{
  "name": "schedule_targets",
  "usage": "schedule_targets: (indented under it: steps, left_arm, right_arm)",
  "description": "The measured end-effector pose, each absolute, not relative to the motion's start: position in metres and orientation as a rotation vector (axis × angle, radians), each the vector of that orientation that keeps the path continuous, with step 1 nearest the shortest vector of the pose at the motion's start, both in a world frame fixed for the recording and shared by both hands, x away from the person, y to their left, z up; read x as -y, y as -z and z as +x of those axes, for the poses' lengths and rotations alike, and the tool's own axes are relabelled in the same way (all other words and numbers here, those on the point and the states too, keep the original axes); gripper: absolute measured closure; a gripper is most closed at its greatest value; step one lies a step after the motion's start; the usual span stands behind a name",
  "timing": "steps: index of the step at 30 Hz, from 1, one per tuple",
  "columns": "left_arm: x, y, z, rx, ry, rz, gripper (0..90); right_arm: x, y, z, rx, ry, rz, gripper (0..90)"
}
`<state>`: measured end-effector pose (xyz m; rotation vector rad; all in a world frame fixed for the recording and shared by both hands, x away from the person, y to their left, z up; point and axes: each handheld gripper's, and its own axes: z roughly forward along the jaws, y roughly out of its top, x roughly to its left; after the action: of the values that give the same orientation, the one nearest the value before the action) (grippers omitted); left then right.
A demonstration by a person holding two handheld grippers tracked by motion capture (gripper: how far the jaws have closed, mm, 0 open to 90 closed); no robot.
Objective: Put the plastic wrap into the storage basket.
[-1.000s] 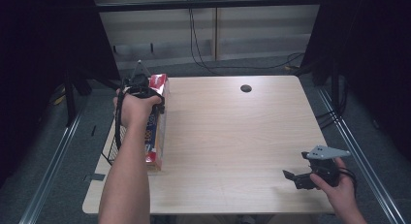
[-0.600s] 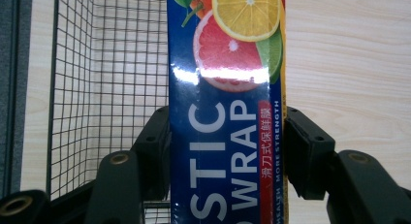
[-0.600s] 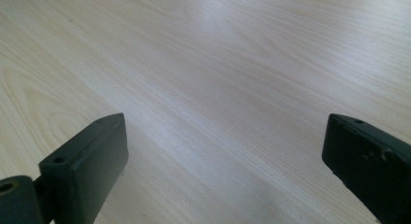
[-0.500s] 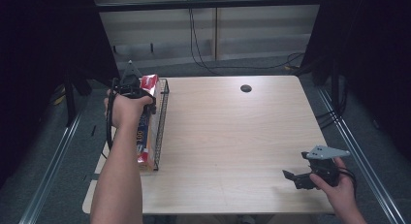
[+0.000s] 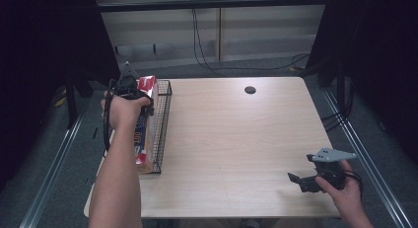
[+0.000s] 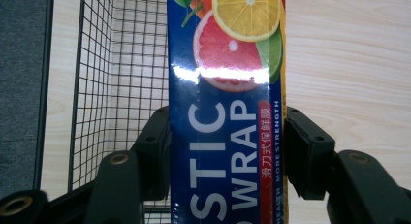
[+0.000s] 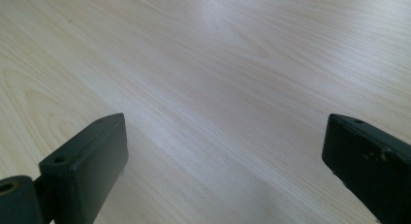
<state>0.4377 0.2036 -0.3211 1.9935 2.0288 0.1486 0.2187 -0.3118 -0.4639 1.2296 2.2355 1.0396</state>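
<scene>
While the left gripper clamps a box of plastic wrap beside the wire basket, the right gripper (over bare table) gapes wide, holding nothing

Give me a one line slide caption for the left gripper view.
Left gripper clamped on a blue plastic wrap box printed with citrus slices, above a black wire basket on the wooden table.

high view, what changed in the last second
The left gripper, shut on the wrap box, slid with box and wire basket toward the table's left edge. The grip held. The right gripper stayed open and in place near the front right corner.
</scene>
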Motion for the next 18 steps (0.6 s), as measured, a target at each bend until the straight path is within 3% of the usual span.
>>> schedule_targets:
  steps: [18]
  left_arm:
    - [-0.218, 0.334, 0.444, -2.041, -0.154, 2.021, 44.2]
  right_arm:
    - [0.310, 0.465, 0.219, -2.241, -1.036, 1.231, 2.6]
